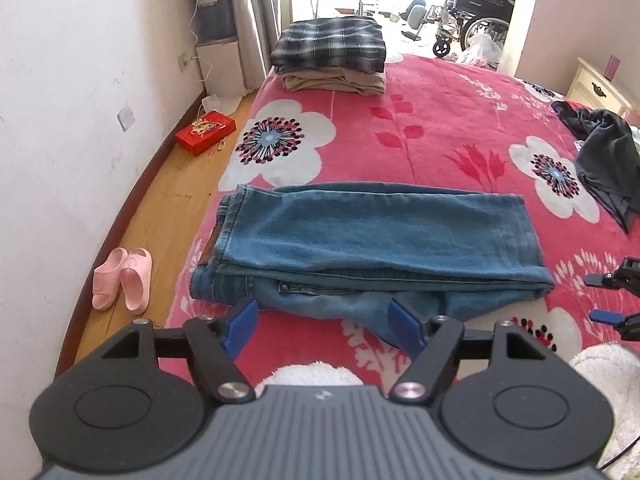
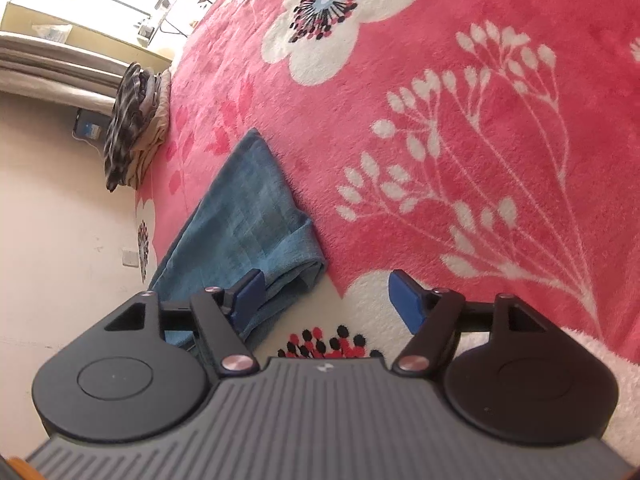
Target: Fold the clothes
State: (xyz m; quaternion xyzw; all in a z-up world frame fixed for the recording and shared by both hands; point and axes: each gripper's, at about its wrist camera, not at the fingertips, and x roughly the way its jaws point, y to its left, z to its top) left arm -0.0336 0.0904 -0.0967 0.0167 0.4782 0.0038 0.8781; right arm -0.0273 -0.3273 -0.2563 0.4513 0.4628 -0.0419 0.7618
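Note:
Blue jeans (image 1: 360, 240) lie folded across the pink floral blanket (image 1: 420, 128), waistband to the left. My left gripper (image 1: 324, 326) is open just in front of the jeans' near edge, with nothing between its blue pads. The right gripper (image 1: 600, 298) shows at the right edge of the left wrist view, open, beside the jeans' folded right end. In the right wrist view that gripper (image 2: 330, 298) is open over the blanket (image 2: 440, 140), its left pad next to the jeans' (image 2: 248, 216) folded end. Unfolded dark clothes (image 1: 604, 152) are heaped on the right.
A folded stack, plaid on beige (image 1: 330, 54), rests at the bed's far end, also seen as the stack (image 2: 134, 128). On the wooden floor at left are pink slippers (image 1: 122, 278) and a red box (image 1: 205, 132). A wheelchair (image 1: 476, 16) stands beyond the doorway. A cream dresser (image 1: 600, 86) is far right.

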